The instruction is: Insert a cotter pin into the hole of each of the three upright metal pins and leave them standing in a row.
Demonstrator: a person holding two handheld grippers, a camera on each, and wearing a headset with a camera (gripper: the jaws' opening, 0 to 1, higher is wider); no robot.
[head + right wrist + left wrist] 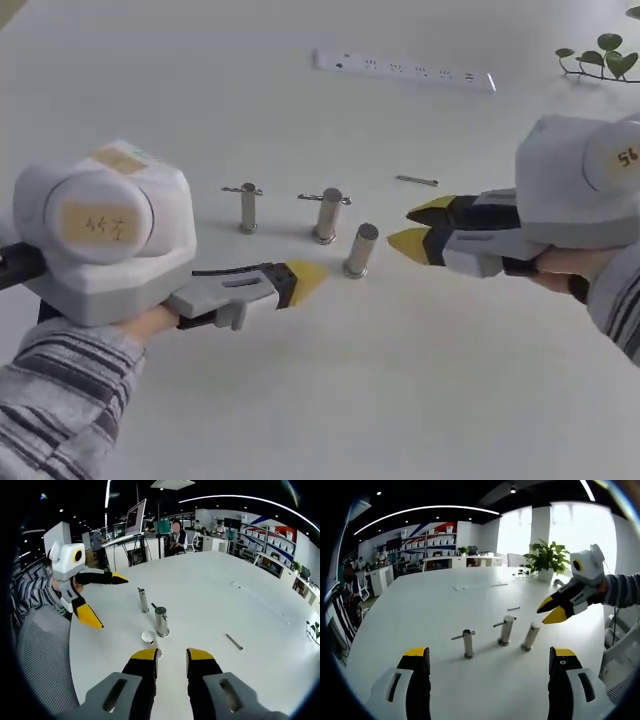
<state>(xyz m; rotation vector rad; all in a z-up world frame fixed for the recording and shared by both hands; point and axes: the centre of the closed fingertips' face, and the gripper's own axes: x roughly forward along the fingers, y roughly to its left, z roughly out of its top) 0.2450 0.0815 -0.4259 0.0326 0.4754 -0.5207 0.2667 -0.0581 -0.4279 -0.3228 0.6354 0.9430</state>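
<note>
The left tongs (489, 652) are released, jaws spread wide with nothing between them. In the head view their yellow tip sits low over the table (330, 380), just left of the bare pin (360, 250) and not touching it. The right tongs (420, 226) are released too. Their jaws are parted by a narrow gap and hold nothing, and they hover just right of the bare pin at about the height of its head, clear of it.

The bare pin stands upright on its flanged base and carries no cotter. Just beyond it and slightly left stands the middle pin (328, 215), with a cotter pin (322, 198) through its top, sticking out sideways. Further left of the bare pin stands the leftmost pin (248, 207), crossed near its top by a second cotter pin (241, 189). The three make a loose row, the bare pin nearest the person.

A loose cotter pin (416, 181) lies flat on the table beyond and right of the bare pin — past the right tongs' tips. Well beyond the bare pin lies a white power strip (405, 70), with a leafy plant sprig (602, 55) off to its right.
</note>
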